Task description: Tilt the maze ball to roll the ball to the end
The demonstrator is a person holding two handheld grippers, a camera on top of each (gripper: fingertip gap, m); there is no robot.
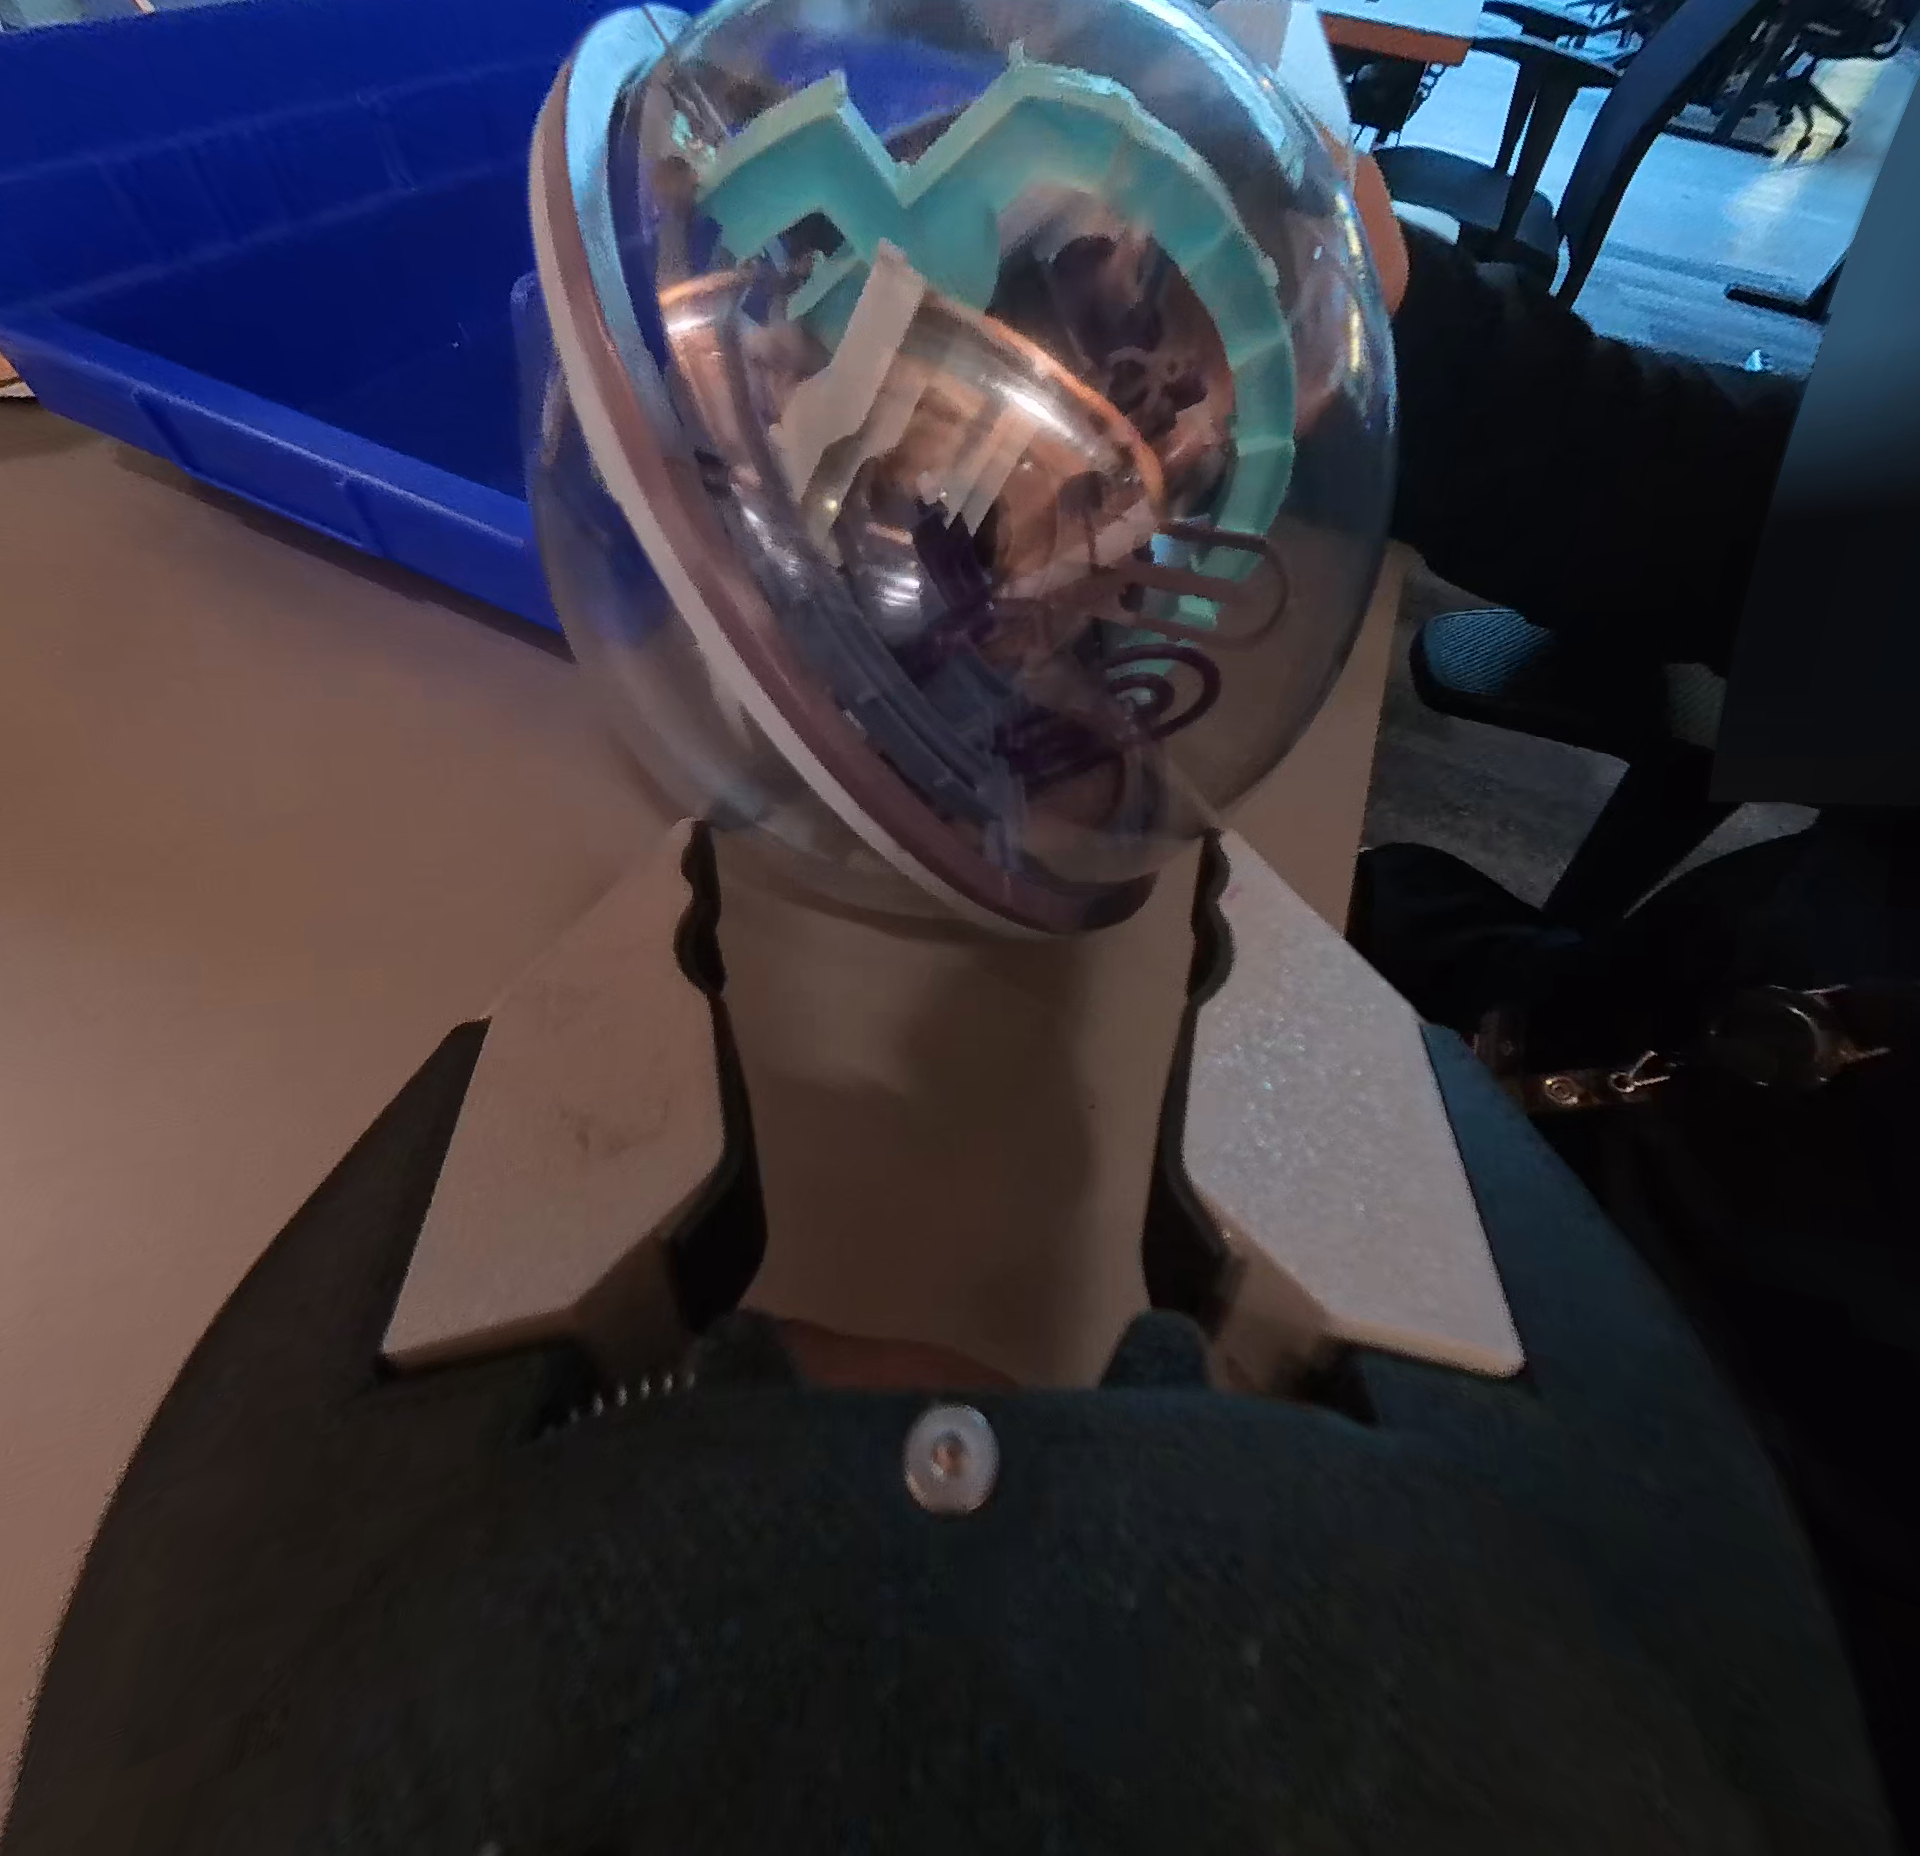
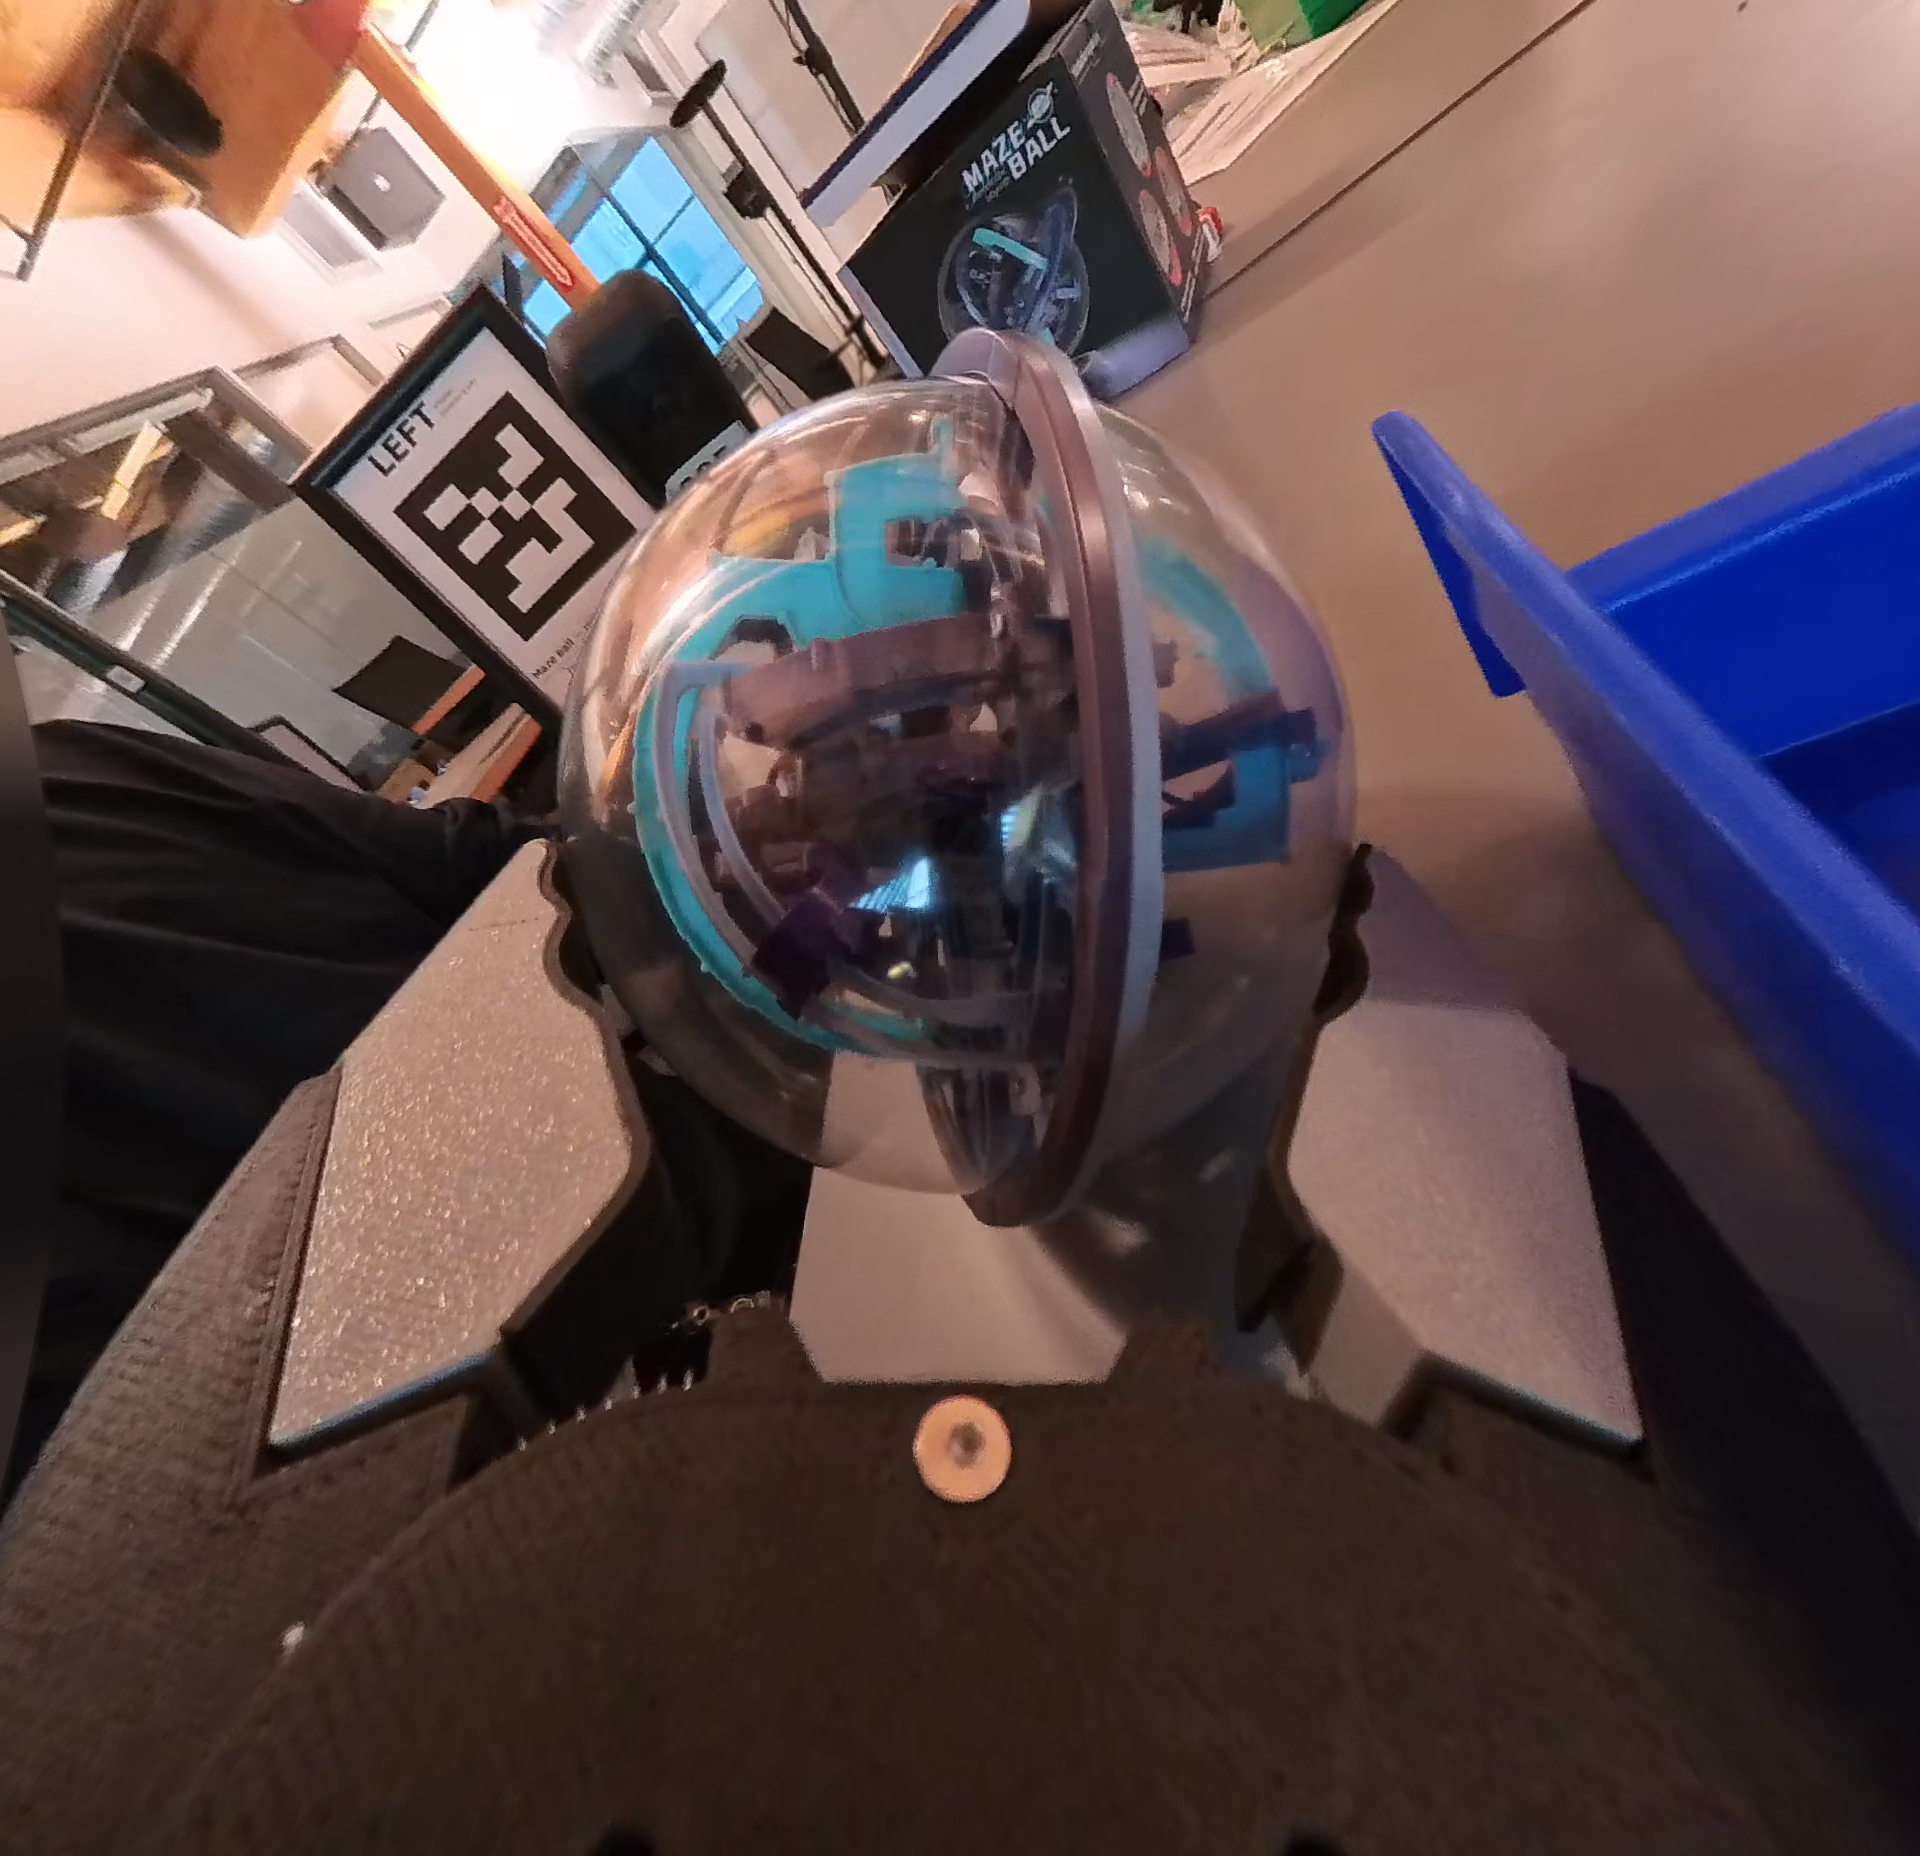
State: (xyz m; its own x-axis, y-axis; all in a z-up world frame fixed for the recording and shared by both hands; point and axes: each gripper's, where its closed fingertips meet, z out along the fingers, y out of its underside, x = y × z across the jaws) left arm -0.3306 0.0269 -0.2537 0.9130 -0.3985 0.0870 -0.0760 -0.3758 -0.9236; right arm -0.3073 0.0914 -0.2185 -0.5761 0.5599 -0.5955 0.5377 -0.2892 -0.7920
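**One grip on a slick sphere**

The maze ball [image 2: 951, 778] is off the table [image 2: 1558, 248], clamped at its sides between the right gripper's [image 2: 951, 933] wide-spread pads. The left gripper [image 1: 951, 850] stands apart just below the ball, its tips at the shell, not squeezing. A sharp tilt could likely slide the smooth shell free, dropping it toward the blue bin [image 2: 1714, 726]. The small ball inside cannot be made out.

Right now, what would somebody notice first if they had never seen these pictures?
The see-through maze ball, full of turquoise and purple tracks, fills the middle, clamped between the right tool's fingers above the table. A big blue bin sits beside it, and the toy's dark box stands further back.
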